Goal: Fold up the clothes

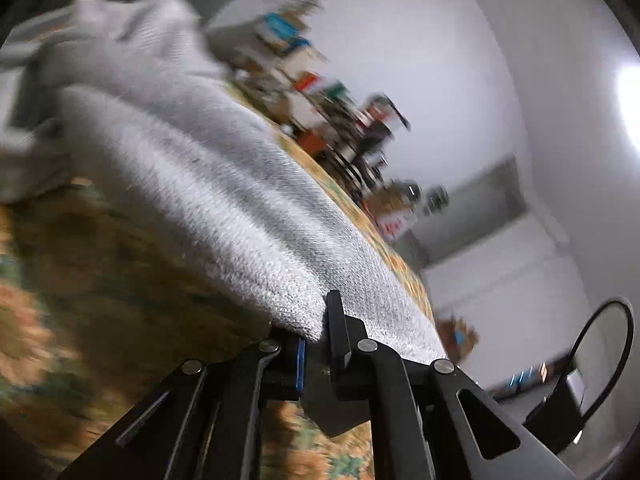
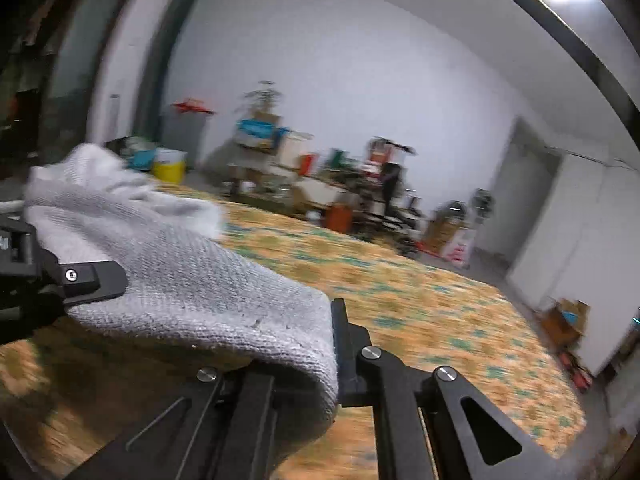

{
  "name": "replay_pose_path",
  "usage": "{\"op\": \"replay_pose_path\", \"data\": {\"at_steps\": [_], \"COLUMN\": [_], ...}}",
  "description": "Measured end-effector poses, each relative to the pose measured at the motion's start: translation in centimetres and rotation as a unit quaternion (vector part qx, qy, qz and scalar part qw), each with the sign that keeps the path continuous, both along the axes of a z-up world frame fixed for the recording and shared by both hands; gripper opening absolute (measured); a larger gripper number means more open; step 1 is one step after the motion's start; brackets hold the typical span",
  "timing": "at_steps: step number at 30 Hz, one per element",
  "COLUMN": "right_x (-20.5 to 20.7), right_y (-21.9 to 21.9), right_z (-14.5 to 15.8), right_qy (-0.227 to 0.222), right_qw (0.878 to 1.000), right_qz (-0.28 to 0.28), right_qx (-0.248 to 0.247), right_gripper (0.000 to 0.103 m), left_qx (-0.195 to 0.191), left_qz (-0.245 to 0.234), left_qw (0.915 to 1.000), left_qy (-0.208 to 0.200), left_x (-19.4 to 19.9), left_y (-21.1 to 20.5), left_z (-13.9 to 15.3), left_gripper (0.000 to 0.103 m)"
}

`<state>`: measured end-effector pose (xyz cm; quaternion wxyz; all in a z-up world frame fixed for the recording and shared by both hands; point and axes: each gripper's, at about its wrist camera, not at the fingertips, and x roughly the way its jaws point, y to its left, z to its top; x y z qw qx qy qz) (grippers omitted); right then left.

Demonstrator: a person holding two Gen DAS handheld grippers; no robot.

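The left gripper (image 1: pixel 316 340) has its fingers pinched tight on the hem of a white knitted garment (image 1: pixel 208 168), the thick edge squeezed between the black pads. The right gripper (image 2: pixel 324 364) is likewise clamped on another part of the same garment (image 2: pixel 180 280), the cloth wrapping down over its inner finger. In the right wrist view the left gripper (image 2: pixel 80 278) shows at the left edge, gripping the cloth's far side, so the piece is stretched between the two and lifted off the surface below.

The knit is coarse, pale grey-white, with a few small bits of lint along the hem; its far end bunches up in soft folds, blurred by motion.

Beneath it spreads a yellow-orange floral cloth (image 2: pixel 400 292) with green patches, probably a bed cover, wide and bare toward its far and right edges. Beyond the far edge stand cluttered shelves (image 2: pixel 352 184), a yellow bucket (image 2: pixel 170 166) and a white wall (image 2: pixel 360 60).
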<state>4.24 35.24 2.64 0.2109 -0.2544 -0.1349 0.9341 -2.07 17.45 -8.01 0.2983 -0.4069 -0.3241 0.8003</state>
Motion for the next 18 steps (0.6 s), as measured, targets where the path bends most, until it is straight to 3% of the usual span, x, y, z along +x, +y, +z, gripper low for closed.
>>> {"op": "replay_pose_path", "data": {"at_steps": [4, 8, 9, 12, 14, 15, 17, 18], "right_x": [3.0, 5.9, 6.5, 7.8, 8.5, 8.7, 8.8, 8.8], "right_y": [7.6, 13.6, 14.4, 16.9, 18.0, 18.1, 18.0, 17.6], "right_z": [-0.4, -3.1, -3.7, -6.1, -7.5, -8.0, -8.6, -8.6], "right_qy": [-0.005, -0.045, -0.052, -0.082, -0.1, -0.106, -0.113, -0.114], "right_qw": [0.996, 0.987, 0.985, 0.977, 0.972, 0.971, 0.97, 0.97], "right_qz": [-0.082, -0.153, -0.164, -0.192, -0.202, -0.203, -0.205, -0.206], "right_qx": [-0.018, -0.021, -0.024, -0.044, -0.063, -0.071, -0.07, -0.062], "right_gripper": [0.005, 0.005, 0.005, 0.005, 0.005, 0.005, 0.006, 0.007], "left_qx": [0.002, -0.013, -0.025, -0.077, -0.099, -0.108, -0.124, -0.124], "left_qz": [-0.087, -0.158, -0.178, -0.233, -0.252, -0.256, -0.248, -0.237], "left_qw": [0.996, 0.9857, 0.9815, 0.9656, 0.9605, 0.9598, 0.9606, 0.9624], "left_qy": [-0.02, -0.057, -0.066, -0.085, -0.065, -0.037, 0.013, 0.045], "left_x": [1.8, 4.0, 5.0, 7.0, 8.0, 7.6, 8.9, 9.7], "left_y": [7.9, 13.4, 14.5, 16.2, 15.9, 15.0, 14.4, 13.3], "left_z": [-0.3, -2.5, -3.3, -5.0, -5.0, -4.6, -3.2, -2.0], "left_gripper": [0.008, 0.008, 0.01, 0.029, 0.042, 0.046, 0.066, 0.069]}}
